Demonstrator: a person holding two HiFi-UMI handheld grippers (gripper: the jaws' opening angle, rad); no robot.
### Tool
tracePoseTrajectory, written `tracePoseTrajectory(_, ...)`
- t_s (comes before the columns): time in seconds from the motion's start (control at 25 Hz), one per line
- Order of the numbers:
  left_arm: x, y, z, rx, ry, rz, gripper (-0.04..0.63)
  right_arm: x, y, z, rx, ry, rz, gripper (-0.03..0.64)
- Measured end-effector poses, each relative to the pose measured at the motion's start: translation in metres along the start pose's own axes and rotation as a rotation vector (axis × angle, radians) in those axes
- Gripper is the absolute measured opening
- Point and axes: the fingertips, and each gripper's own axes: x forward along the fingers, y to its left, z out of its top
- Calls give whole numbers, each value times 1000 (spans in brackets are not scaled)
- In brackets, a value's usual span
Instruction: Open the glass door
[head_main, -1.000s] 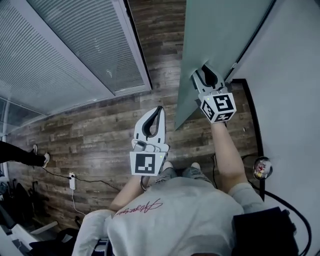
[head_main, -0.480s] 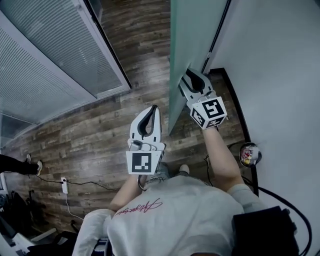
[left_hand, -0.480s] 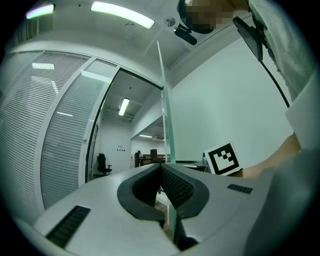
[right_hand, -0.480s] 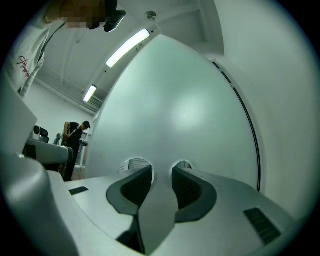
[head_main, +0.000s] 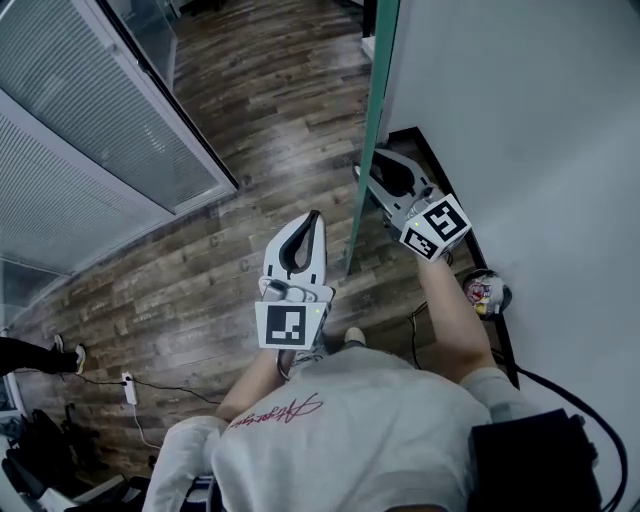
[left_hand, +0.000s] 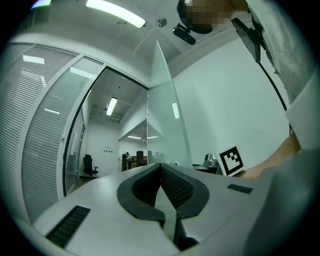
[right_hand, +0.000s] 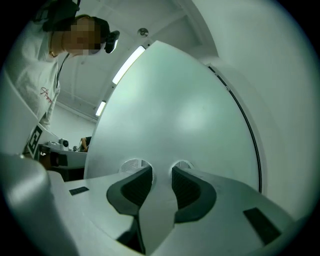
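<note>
The glass door (head_main: 368, 130) stands edge-on in the head view, a thin green line running up from the floor. Its frosted face fills the right gripper view (right_hand: 175, 110). My right gripper (head_main: 372, 162) is on the door's right side with its tips against the pane. Its jaws (right_hand: 162, 172) stand apart with nothing between them, and their reflection shows in the glass. My left gripper (head_main: 318, 215) floats left of the door's near edge, shut and empty. In its own view (left_hand: 161, 165) the door (left_hand: 162, 115) rises just ahead.
A white wall (head_main: 520, 100) runs close along the right, with a black floor strip (head_main: 440, 165) at its foot. A round can-like object (head_main: 485, 292) lies by it. A blind-covered glass partition (head_main: 90, 130) bounds the left. Wood floor (head_main: 260, 110) leads ahead into an office.
The door has swung from showing its broad face to edge-on, nearer the right wall. Both grippers and the person have moved forward along the floor; the right gripper stayed on the pane.
</note>
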Motion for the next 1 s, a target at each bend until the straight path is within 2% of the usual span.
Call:
tracePoseTrajectory(0.16,15,-30,-3,-2,-5,-50,6,-37,-13,4,-4,-5,32,130)
tracePoseTrajectory(0.32,34,-58,5,-6,-31,-123,6,-72,-30,12,-54,34,13,135)
tracePoseTrajectory(0.48,52,-92,-5,-10,-5,-224,6,-109,-47,18,-99,51,-5,138)
tracePoseTrajectory(0.68,77,-131,-1,-18,-11,-308,8,-150,-73,30,-157,67,8,140)
tracePoseTrajectory(0.76,82,-142,0,-12,-12,-340,6,-172,-87,32,-150,64,0,161)
tracePoseTrajectory(0.84,85,-147,-2,-5,6,-355,6,-208,-109,32,-145,66,-80,178)
tracePoseTrajectory(0.92,88,-150,-8,3,36,-357,7,-257,-139,32,-176,89,-243,165)
tracePoseTrajectory(1.0,91,-155,-11,3,25,-375,6,-302,-159,36,-232,118,-403,74)
